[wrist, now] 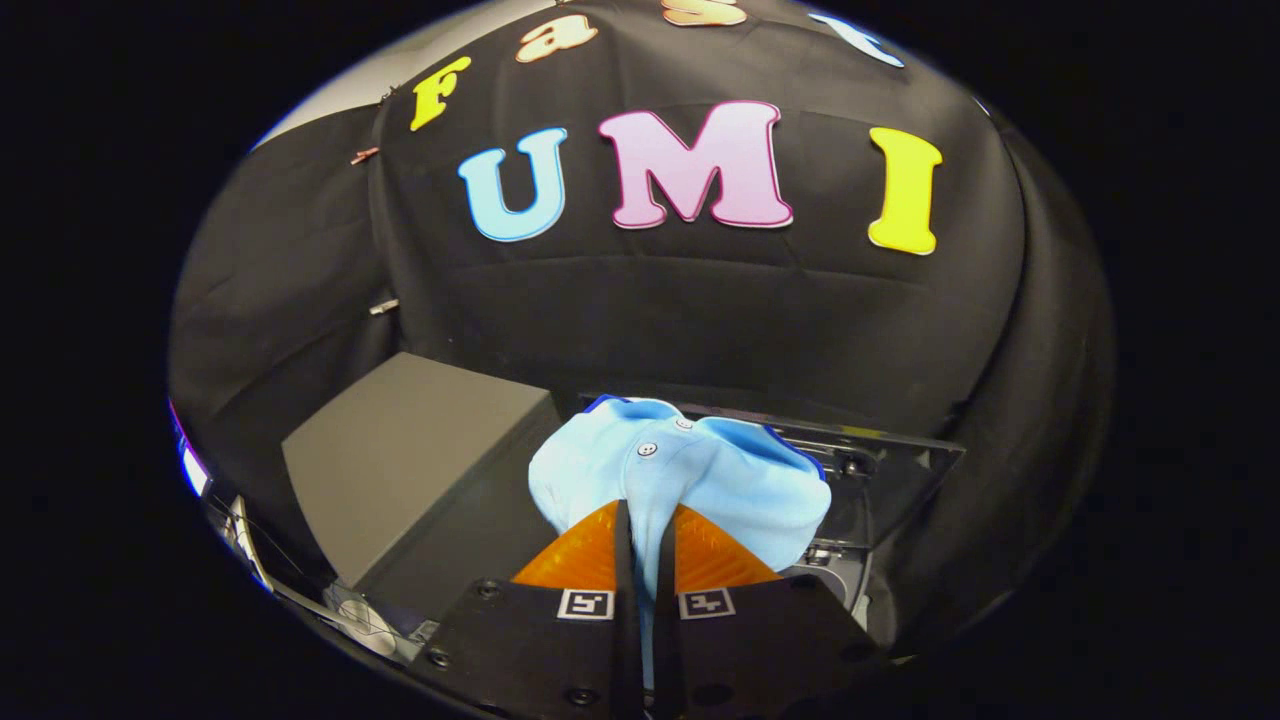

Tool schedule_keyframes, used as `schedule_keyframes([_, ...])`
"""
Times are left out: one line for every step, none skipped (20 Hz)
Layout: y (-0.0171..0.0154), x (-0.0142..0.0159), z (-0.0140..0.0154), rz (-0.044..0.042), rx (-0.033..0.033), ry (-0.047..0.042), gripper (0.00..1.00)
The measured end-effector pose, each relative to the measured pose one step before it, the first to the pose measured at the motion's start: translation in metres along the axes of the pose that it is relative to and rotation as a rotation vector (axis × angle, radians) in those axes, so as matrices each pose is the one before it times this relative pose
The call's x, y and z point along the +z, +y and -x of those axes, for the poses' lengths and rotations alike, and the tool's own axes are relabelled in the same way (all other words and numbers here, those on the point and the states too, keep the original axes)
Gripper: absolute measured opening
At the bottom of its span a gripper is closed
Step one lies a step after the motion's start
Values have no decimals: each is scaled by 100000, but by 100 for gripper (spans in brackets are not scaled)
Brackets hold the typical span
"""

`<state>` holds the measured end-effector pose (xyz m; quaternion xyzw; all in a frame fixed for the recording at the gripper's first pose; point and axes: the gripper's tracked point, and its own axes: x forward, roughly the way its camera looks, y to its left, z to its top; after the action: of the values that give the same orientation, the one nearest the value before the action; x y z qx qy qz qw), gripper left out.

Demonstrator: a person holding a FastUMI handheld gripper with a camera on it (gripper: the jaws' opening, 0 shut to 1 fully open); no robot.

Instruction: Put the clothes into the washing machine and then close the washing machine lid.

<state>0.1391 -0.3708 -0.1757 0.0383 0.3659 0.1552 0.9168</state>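
Note:
A light blue buttoned shirt (690, 470) bunches up just ahead of my fingers, with a fold of it pinched between them. My gripper (645, 535) is shut on that fold and holds the shirt in the air. Behind and below the shirt stands the washing machine (880, 470), its dark top frame and part of its opening showing to the right of the cloth. The shirt hides most of the opening, and I cannot tell how the lid stands.
A dark grey box-like block (410, 450) stands to the left of the shirt and the machine. Black cloth walls close the booth behind and on both sides. A bit of metal edge and cabling (350, 610) lies low on the left.

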Motion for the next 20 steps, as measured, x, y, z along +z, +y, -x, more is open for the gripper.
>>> schedule_keyframes([-827,-469,-594,652,-1813,720,9])
schedule_keyframes([-747,-569,-729,536,-1685,536,9])
schedule_keyframes([-715,-703,-598,823,-1879,936,9])
schedule_keyframes([-548,-805,-611,221,-1236,1362,9])
schedule_keyframes([-388,-899,-629,104,-1049,1815,9])
schedule_keyframes([-371,-1078,-716,72,-947,1926,9])
schedule_keyframes([-304,-988,-603,40,-992,2136,9])
schedule_keyframes([-229,-988,-619,646,-1059,1581,9])
schedule_keyframes([-237,-1074,-614,1350,-1286,1584,9])
schedule_keyframes([-8,-1015,-725,1503,-1007,1381,9])
schedule_keyframes([-166,-1243,-462,1248,-834,1548,9])
schedule_keyframes([-41,-1190,-507,998,-774,1648,9])
schedule_keyframes([-99,-1090,-509,644,-1415,1640,9])
schedule_keyframes([77,-1034,-612,343,-888,1681,9])
schedule_keyframes([198,-763,-763,230,-507,1350,9])
schedule_keyframes([173,-535,-583,240,-324,809,9])
schedule_keyframes([87,-512,-668,137,-542,981,9])
schedule_keyframes([123,-634,-721,-333,-505,1021,9])
schedule_keyframes([58,-652,-739,-230,-1085,1046,9])
schedule_keyframes([-96,-819,-824,-174,-1684,1853,9])
